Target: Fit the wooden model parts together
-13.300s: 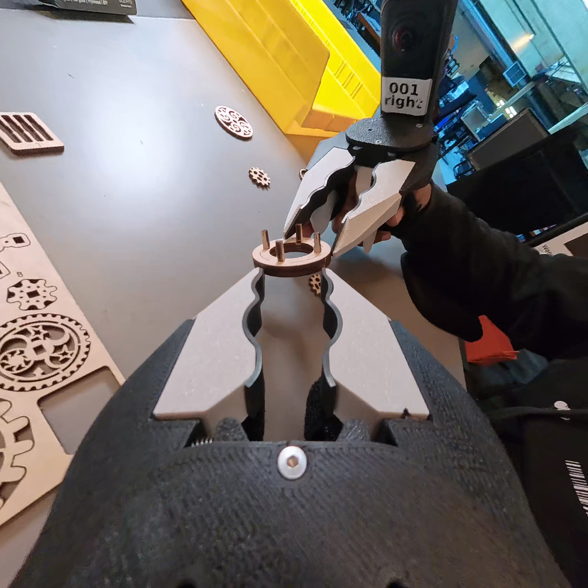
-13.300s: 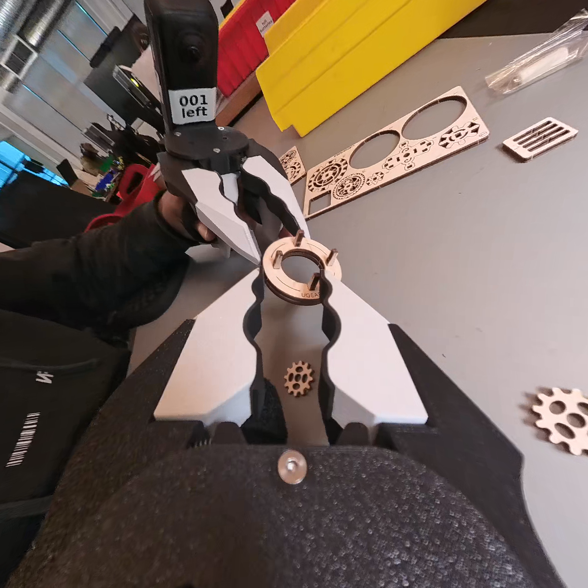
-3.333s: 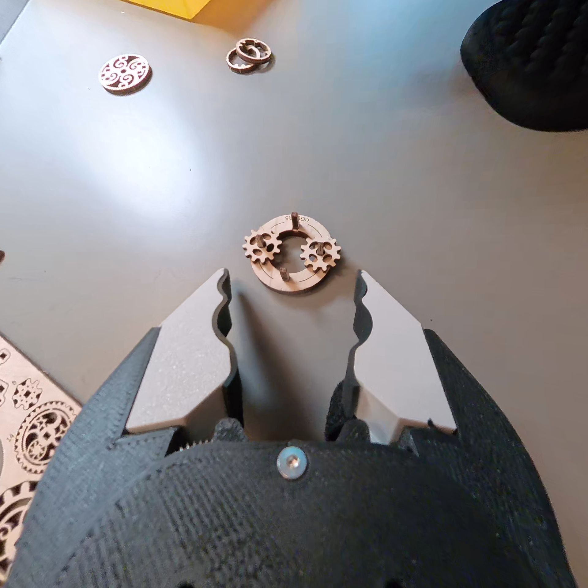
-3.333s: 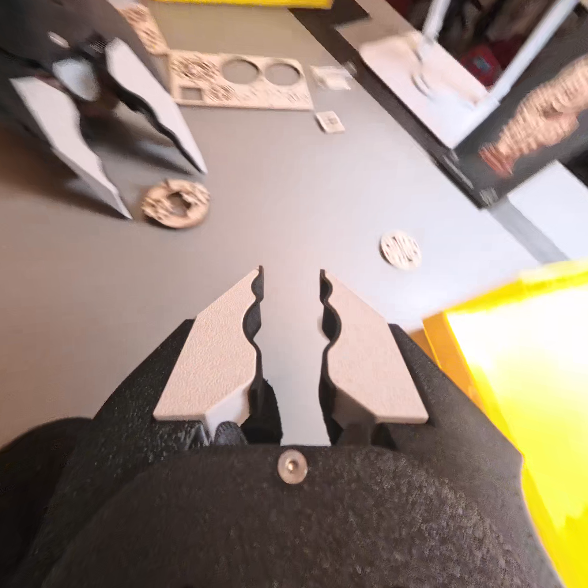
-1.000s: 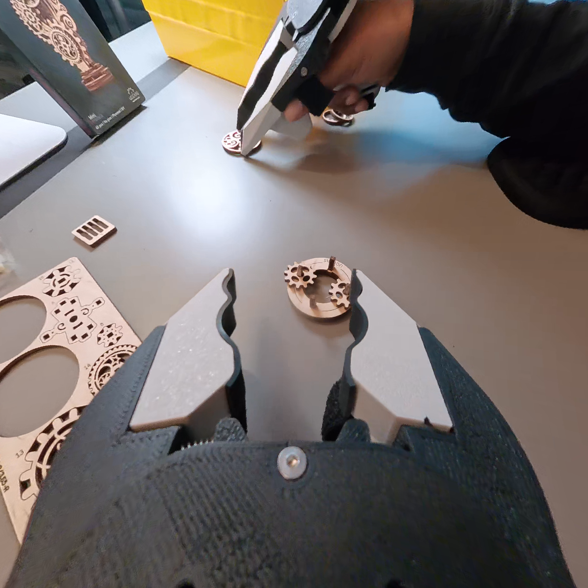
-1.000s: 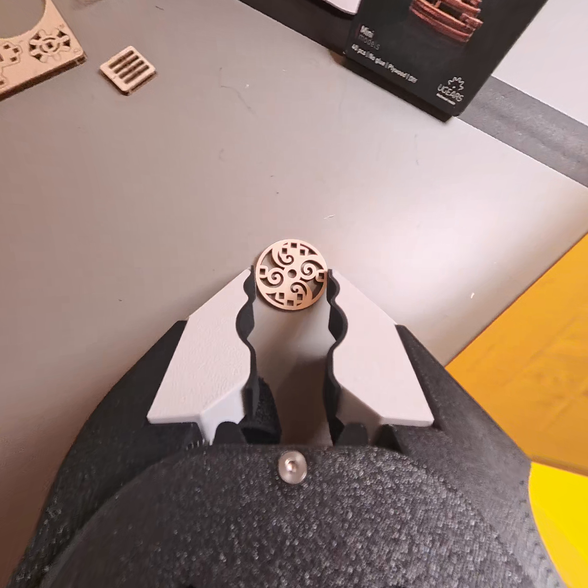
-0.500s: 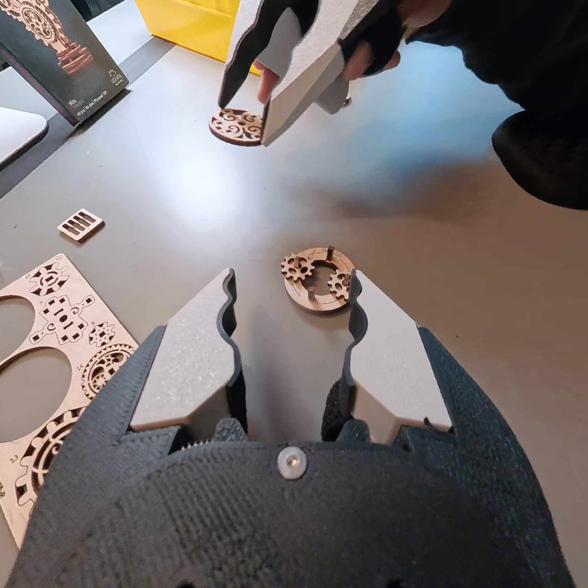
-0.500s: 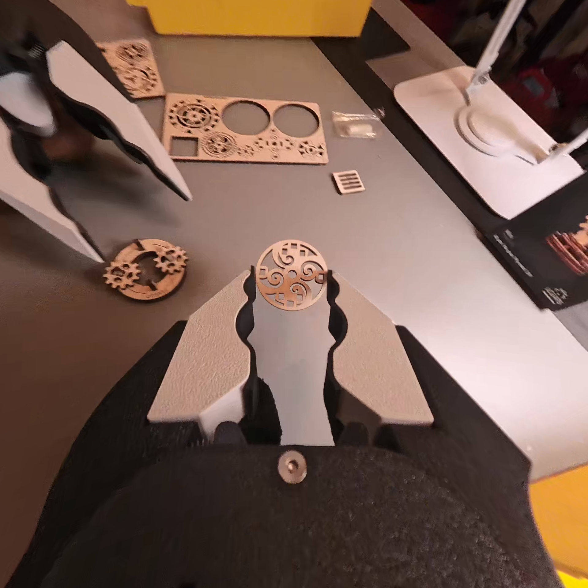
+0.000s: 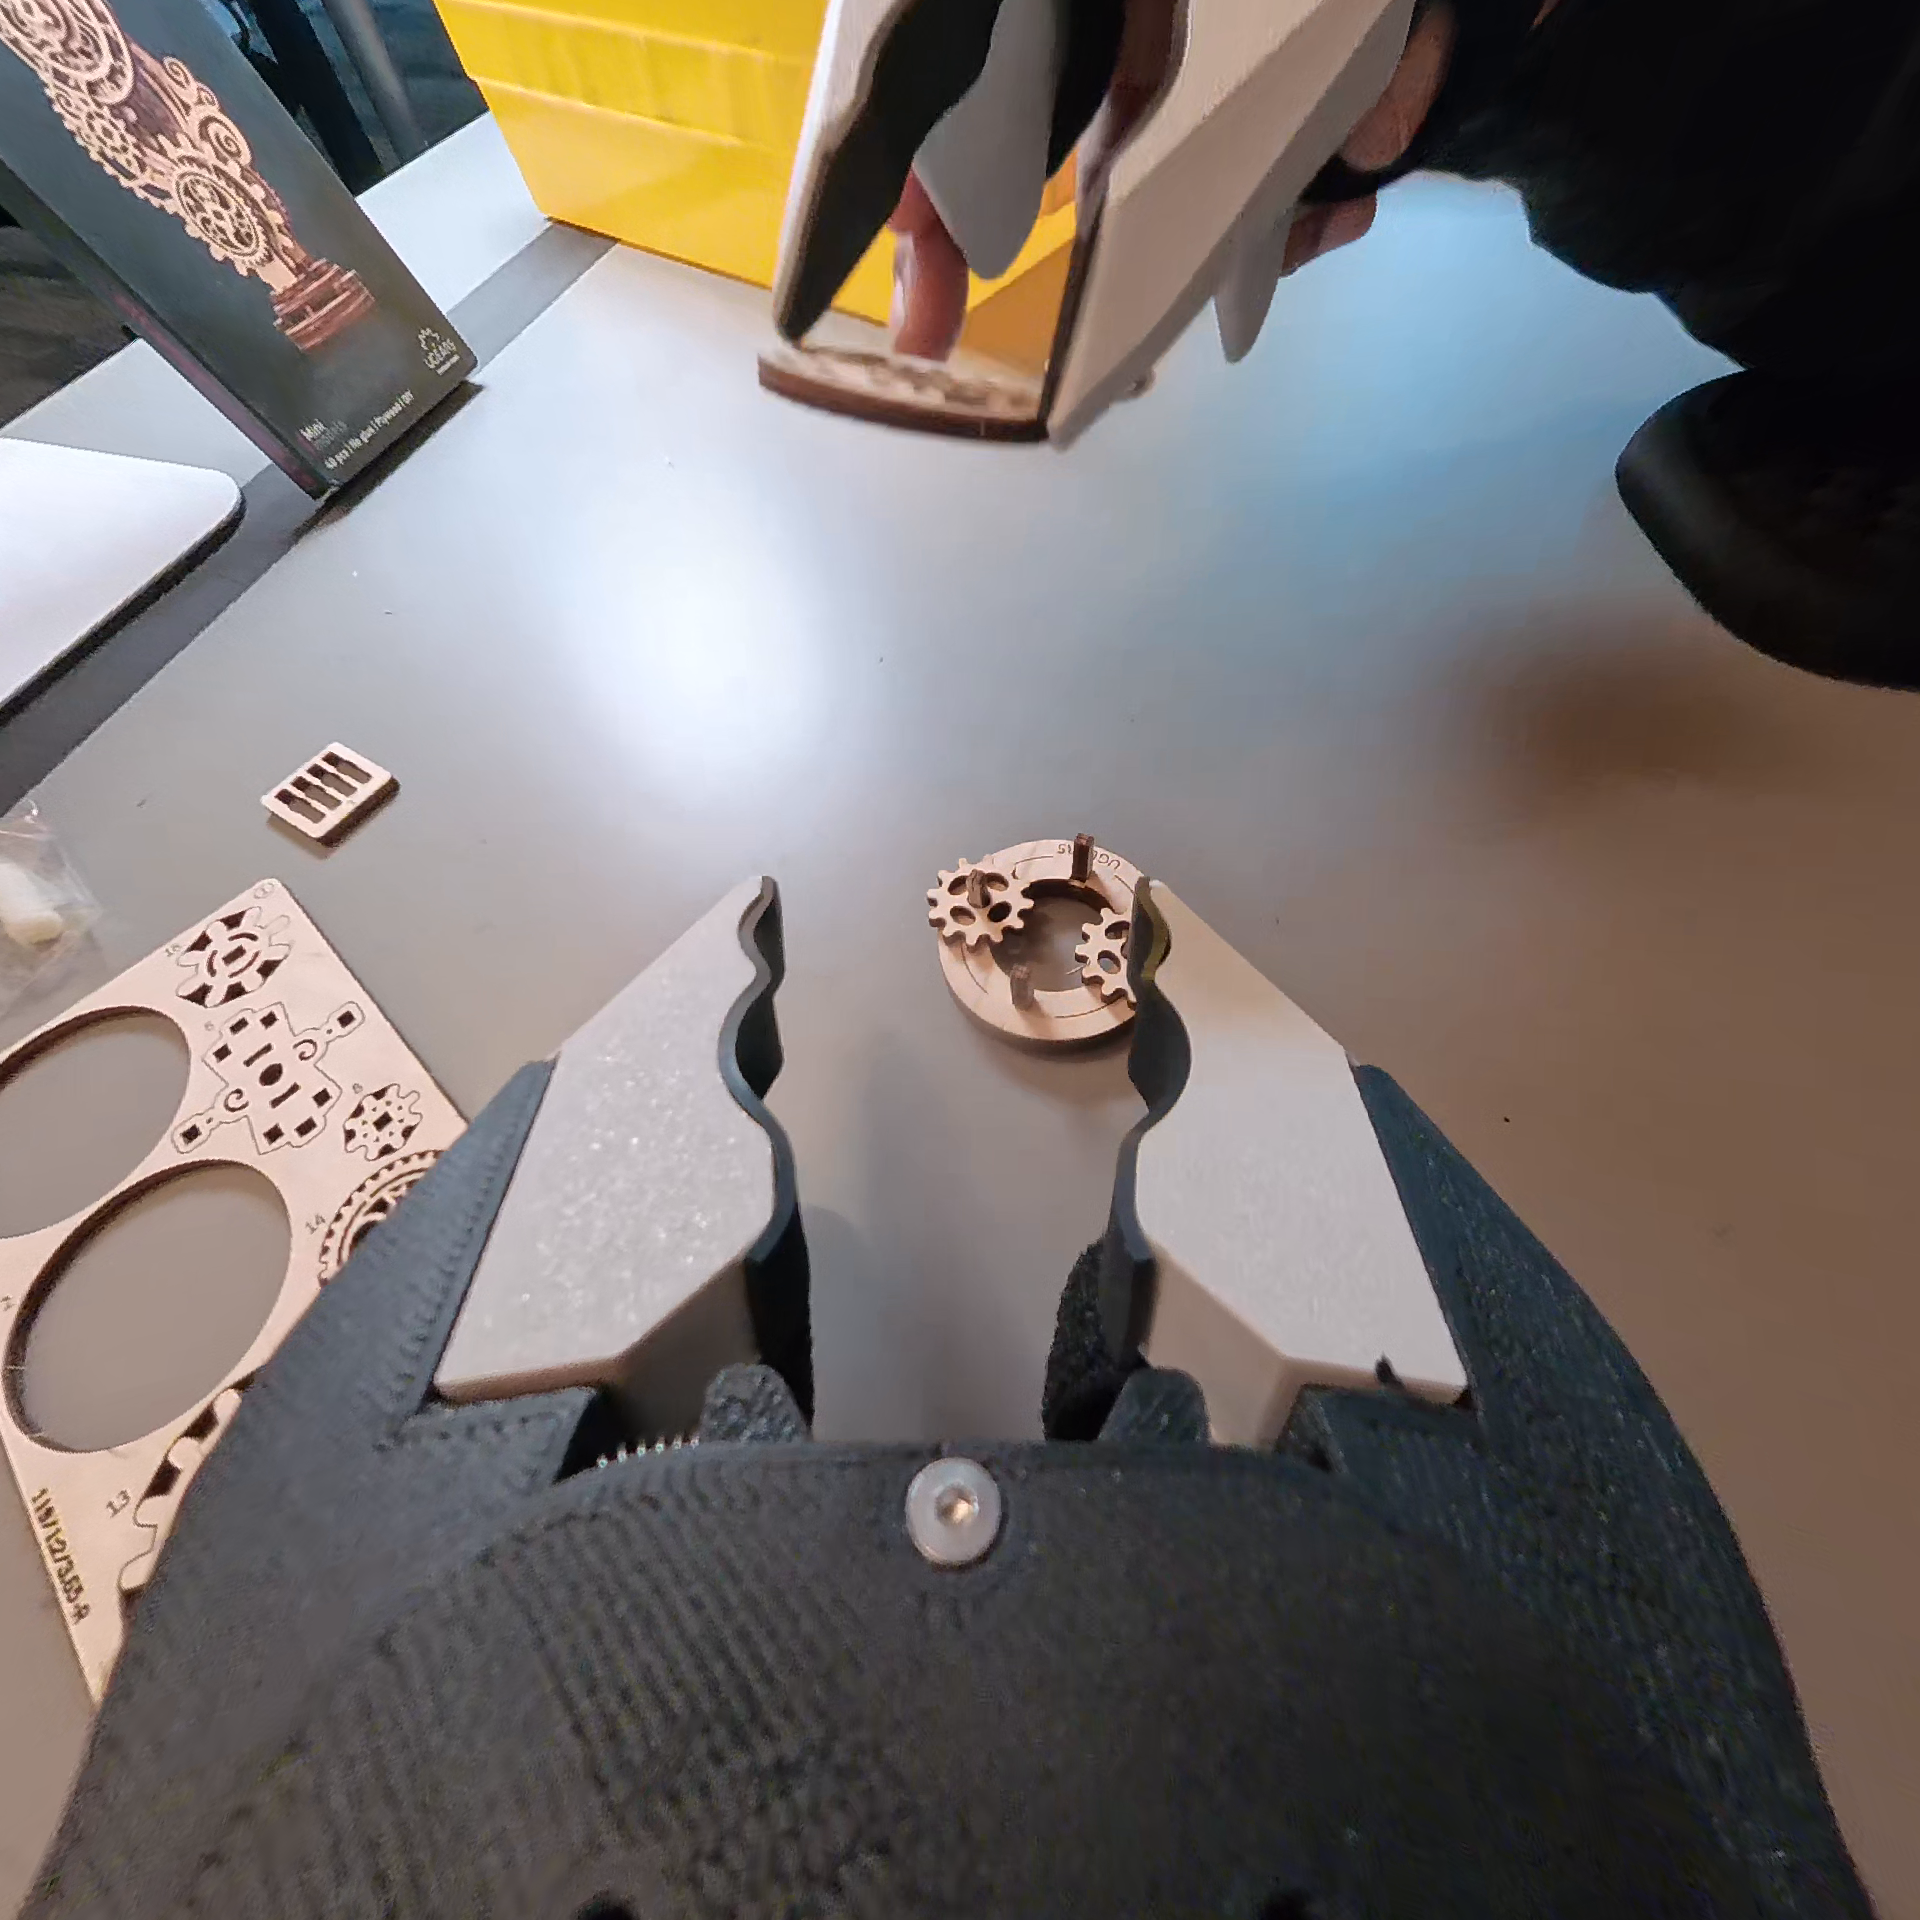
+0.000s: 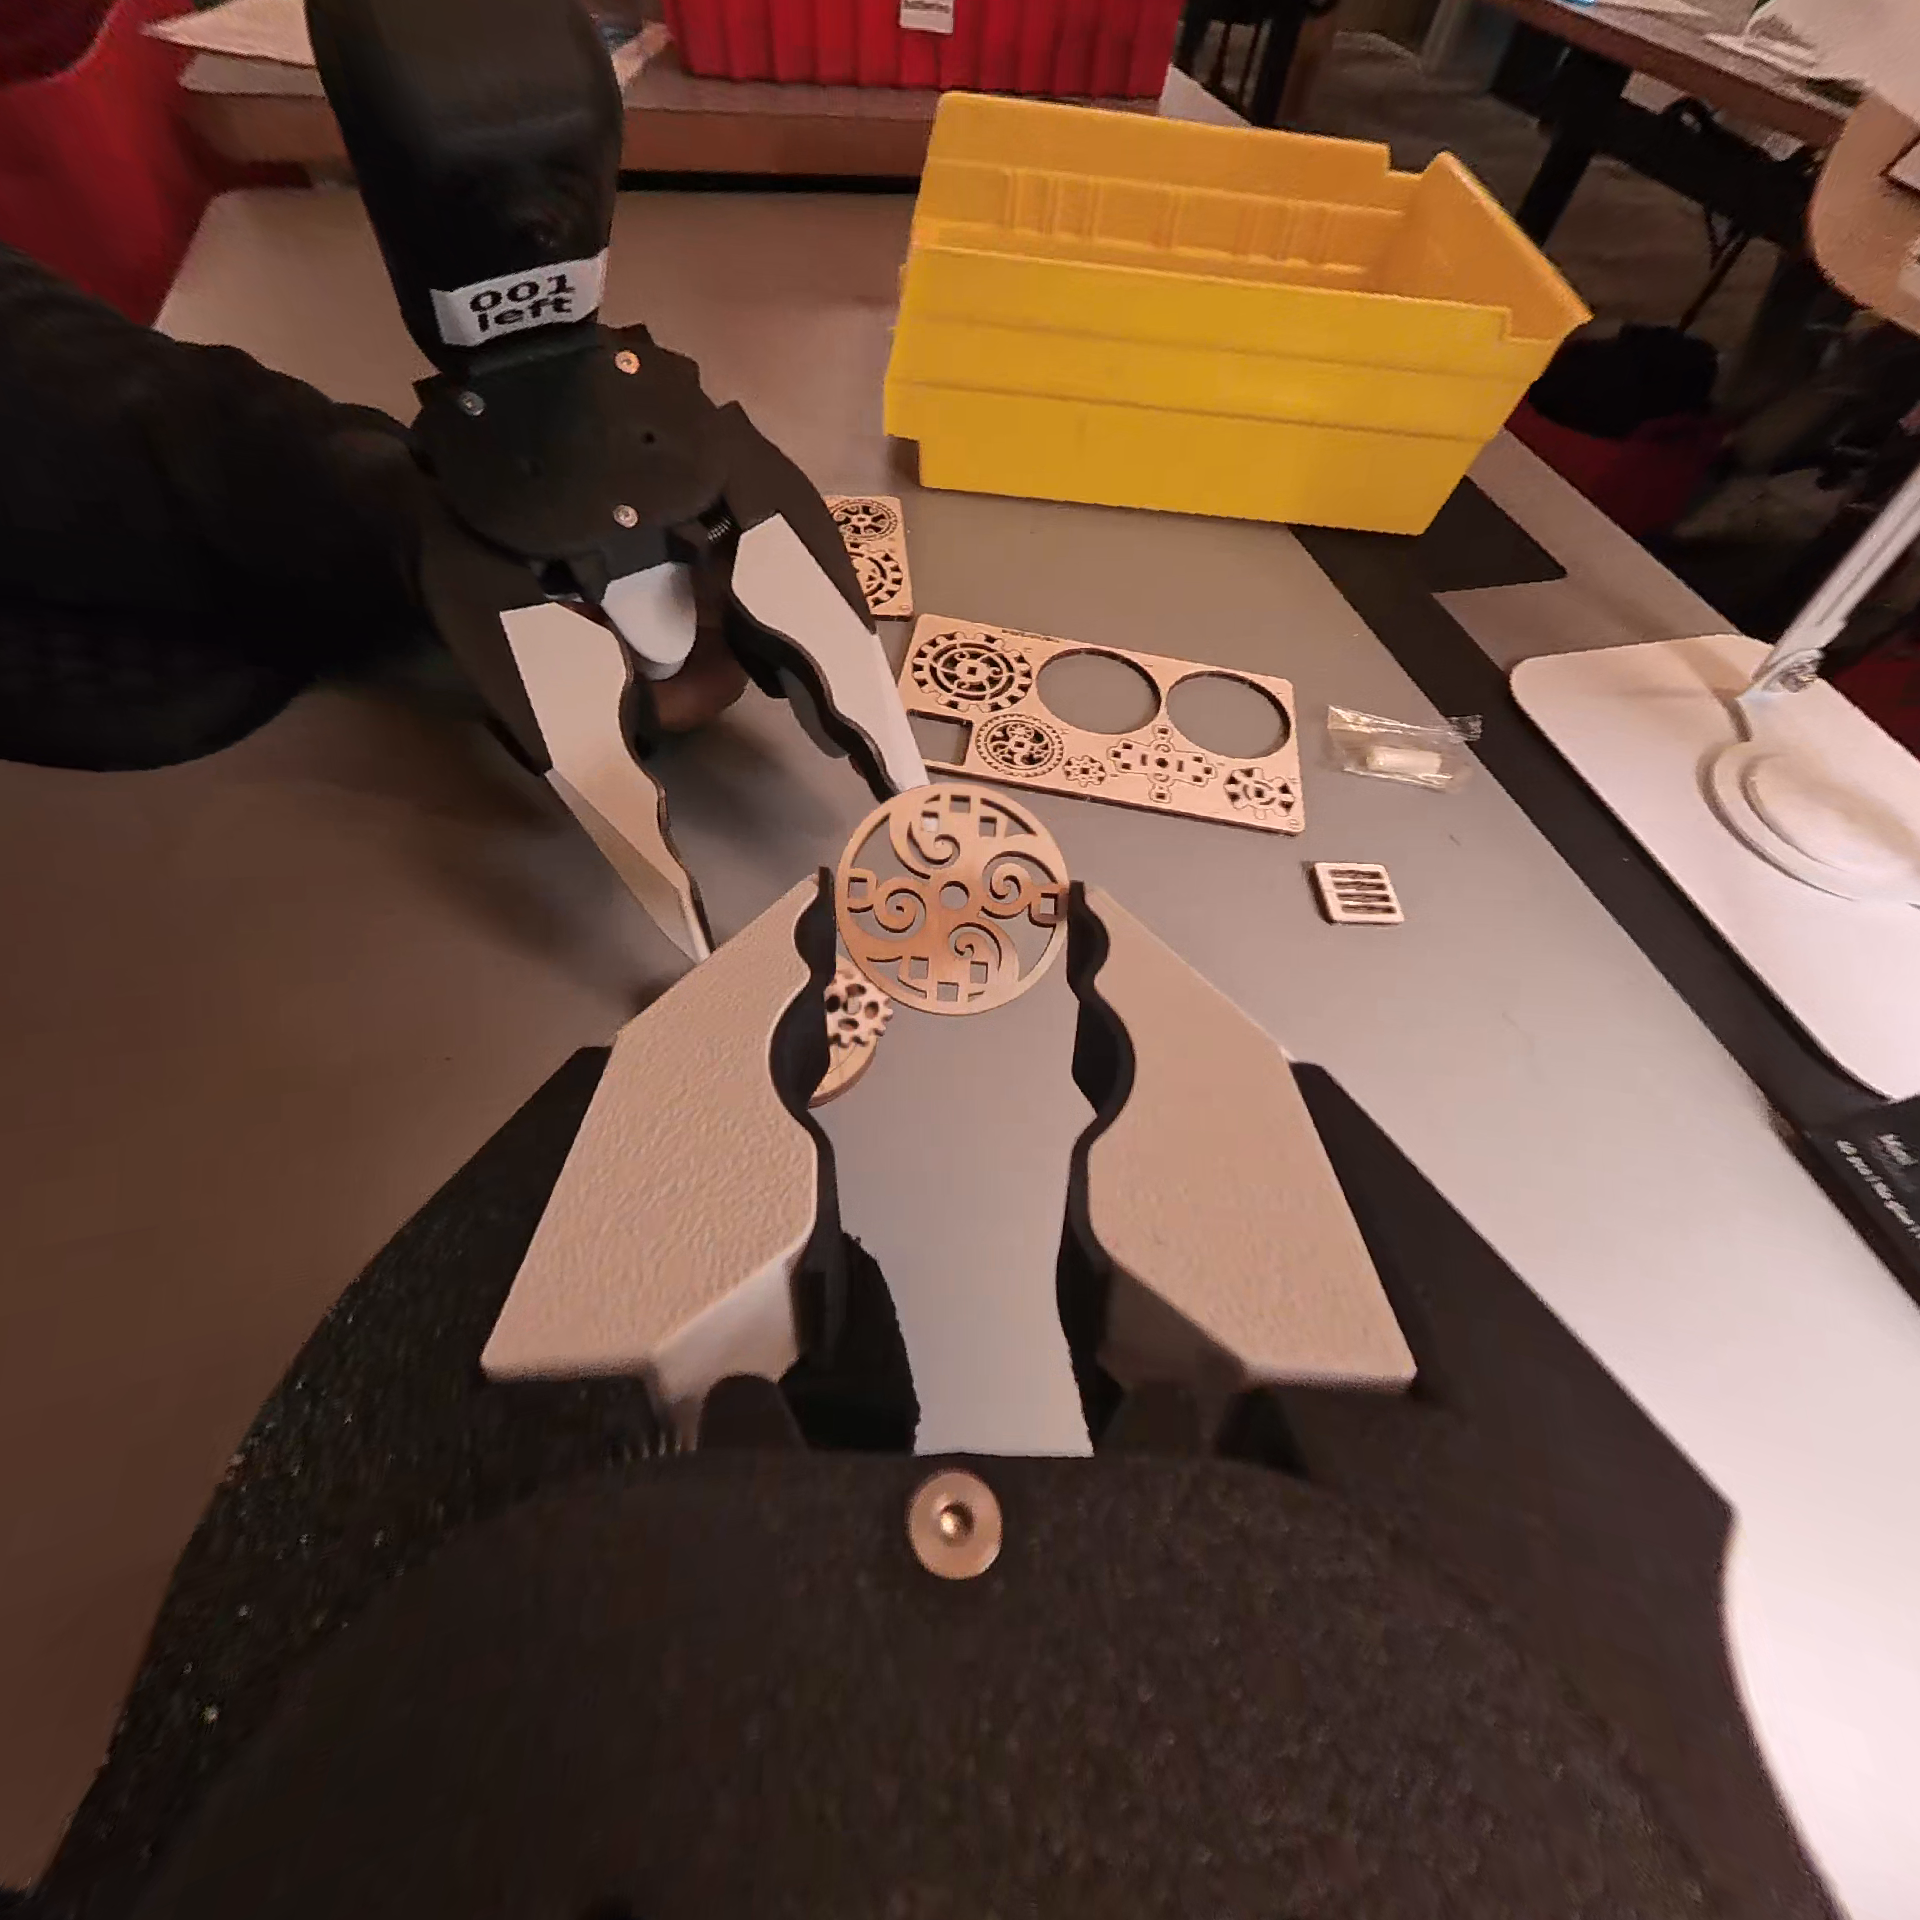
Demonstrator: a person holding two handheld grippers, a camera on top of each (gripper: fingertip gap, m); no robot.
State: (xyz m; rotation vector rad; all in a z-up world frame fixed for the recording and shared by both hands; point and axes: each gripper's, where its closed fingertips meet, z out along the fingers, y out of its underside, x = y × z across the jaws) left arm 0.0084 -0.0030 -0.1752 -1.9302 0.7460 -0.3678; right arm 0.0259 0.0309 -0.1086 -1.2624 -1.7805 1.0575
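— Wooden disc (image 10: pixel 951 912): where is it?
— Clamped between the right gripper (image 10: pixel 951 904) fingertips, above the table.
— And the ring base (image 9: pixel 1044 951)?
— Beside the left gripper (image 9: pixel 956 899)'s right fingertip; those fingers are spread, empty.

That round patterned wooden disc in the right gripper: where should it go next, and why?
Probably a short move down and sideways until the disc is centred over the ring base. The right gripper holds it in the air, while the base lies on the table with two small gears and upright pegs, beside the open left gripper.
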